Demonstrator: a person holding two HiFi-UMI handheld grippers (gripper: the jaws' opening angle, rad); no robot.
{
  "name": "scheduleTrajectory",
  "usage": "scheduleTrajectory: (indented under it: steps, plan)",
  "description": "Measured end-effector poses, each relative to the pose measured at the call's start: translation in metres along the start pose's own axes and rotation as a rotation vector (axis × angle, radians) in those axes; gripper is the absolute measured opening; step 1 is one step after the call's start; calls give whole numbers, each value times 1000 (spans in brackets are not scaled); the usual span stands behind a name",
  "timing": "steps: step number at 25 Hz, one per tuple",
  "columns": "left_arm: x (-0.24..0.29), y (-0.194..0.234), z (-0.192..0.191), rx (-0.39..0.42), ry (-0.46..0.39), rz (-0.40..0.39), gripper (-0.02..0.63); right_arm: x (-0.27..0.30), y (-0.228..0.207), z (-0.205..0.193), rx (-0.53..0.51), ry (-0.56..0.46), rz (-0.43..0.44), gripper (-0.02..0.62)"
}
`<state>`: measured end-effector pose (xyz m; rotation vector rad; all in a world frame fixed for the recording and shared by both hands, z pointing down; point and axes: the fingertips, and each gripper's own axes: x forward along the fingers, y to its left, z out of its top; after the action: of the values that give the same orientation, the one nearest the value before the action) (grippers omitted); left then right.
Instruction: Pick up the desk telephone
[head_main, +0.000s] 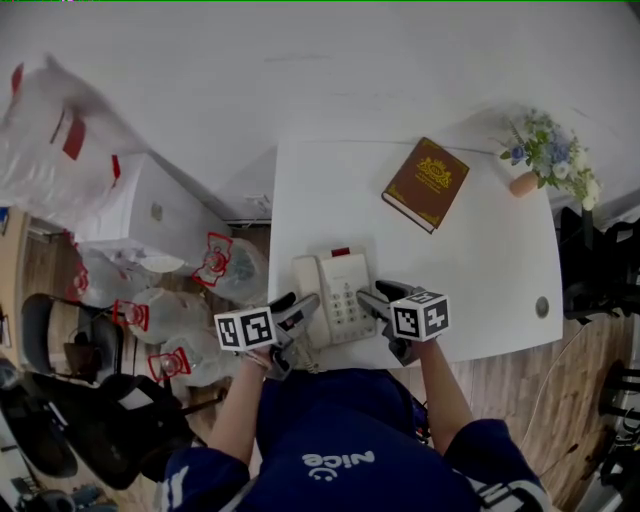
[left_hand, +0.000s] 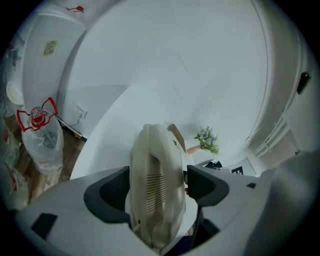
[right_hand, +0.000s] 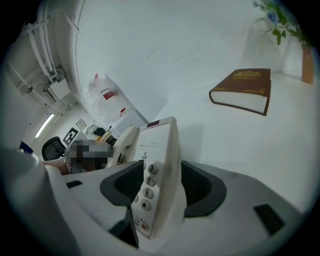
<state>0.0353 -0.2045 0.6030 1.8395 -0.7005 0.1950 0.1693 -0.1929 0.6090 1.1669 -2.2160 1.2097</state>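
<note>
**My tongs and clothing.** The left tongs (head_main: 303, 306) and right tongs (head_main: 374, 298) have pale grey plastic shells. Each ends in two black pads (right_hand: 198, 186), and those on the right pair are ribbed. Each pair carries a white cube (head_main: 245, 328) printed with black square markers. My shirt (head_main: 340, 440) is navy blue with white lettering on the chest. Its short sleeves (head_main: 490, 465) bear white stripes near the hem.
</note>
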Motion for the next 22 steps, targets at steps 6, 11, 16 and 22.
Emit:
scheduleTrajectory:
  steps: [6, 11, 16, 22]
  plan:
    - [12, -3, -8, 15, 86, -37, 355, 9, -4, 6, 71, 2, 56, 233]
    - [16, 2, -9, -25, 112, -57, 367, 18, 0, 1, 91, 43, 106, 233]
    - [21, 4, -12, -72, 137, -112, 380, 22, -3, -3, 157, 53, 156, 233]
    - [22, 7, -15, -97, 132, -141, 384, 23, -2, -3, 273, 55, 214, 233]
